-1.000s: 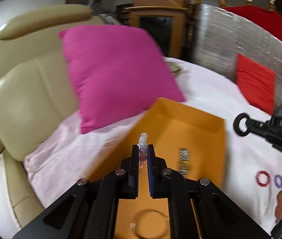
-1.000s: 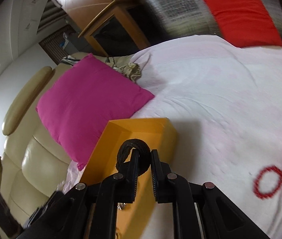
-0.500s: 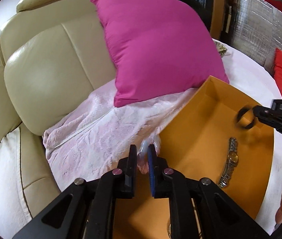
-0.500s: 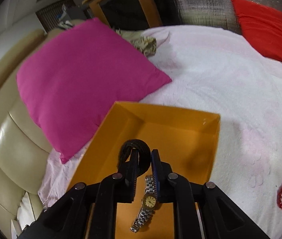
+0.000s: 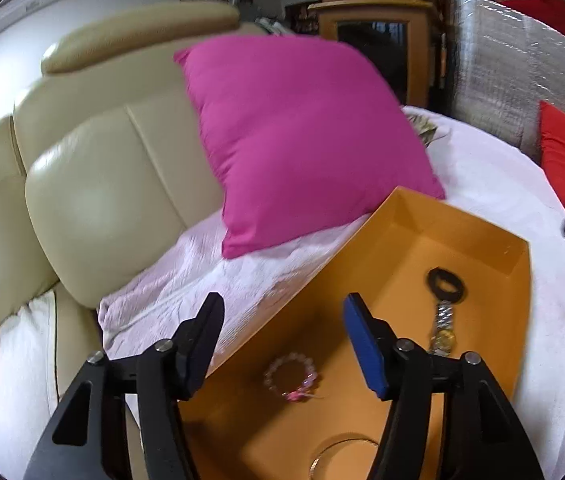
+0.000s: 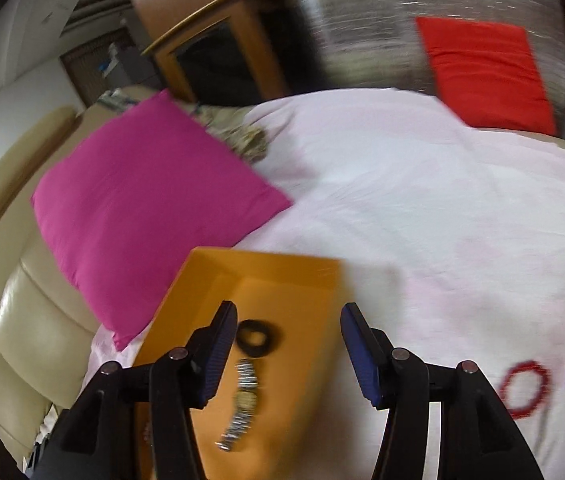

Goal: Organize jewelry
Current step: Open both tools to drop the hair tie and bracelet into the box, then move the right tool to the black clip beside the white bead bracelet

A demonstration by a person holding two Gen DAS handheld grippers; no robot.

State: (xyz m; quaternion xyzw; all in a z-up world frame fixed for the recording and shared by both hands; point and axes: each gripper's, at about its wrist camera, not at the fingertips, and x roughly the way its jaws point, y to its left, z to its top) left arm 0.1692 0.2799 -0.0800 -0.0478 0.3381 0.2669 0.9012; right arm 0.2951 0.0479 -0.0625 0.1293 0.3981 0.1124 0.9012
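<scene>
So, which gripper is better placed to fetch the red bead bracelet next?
Probably the right gripper. It is open and empty, and the red bead bracelet lies on the white cover just right of its fingers. The left gripper, also open, sits over the orange tray, farther away.

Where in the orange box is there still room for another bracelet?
The orange box is bare at its far end, beyond the black ring. Its middle is crowded: ring, watch and pink bracelet lie there.
</scene>
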